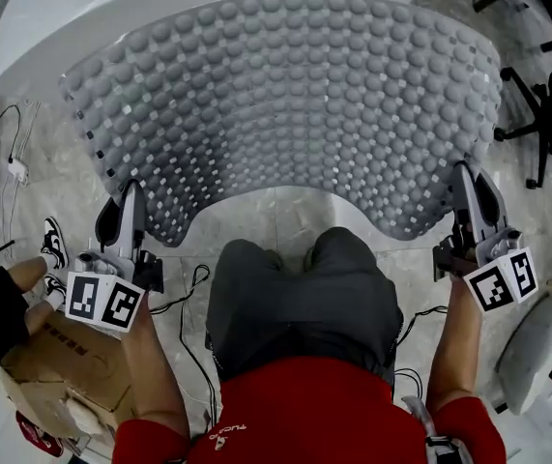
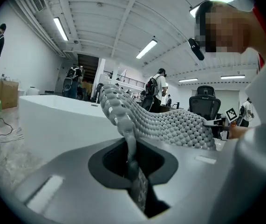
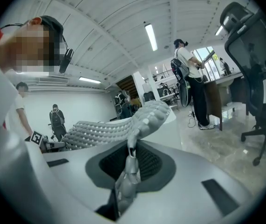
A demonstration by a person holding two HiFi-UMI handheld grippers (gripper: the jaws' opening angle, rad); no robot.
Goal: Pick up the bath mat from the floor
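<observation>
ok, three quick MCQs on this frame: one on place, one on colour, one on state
1. Where do the left gripper and right gripper hold the grey bubble-textured rubber bath mat?
A. middle of its far edge
B. its near edge, one at each end
C. both at one corner

2. What colour is the person's top?
A. red
B. green
C. white

3. How do both grippers' jaws stand?
A. wide open, empty
B. shut on a cable
C. shut on the mat

Answers:
1 B: the head view shows one gripper at each near corner of the mat.
2 A: the sleeves and back in the head view are red.
3 C: each gripper view shows the mat's edge pinched between that gripper's jaws.
</observation>
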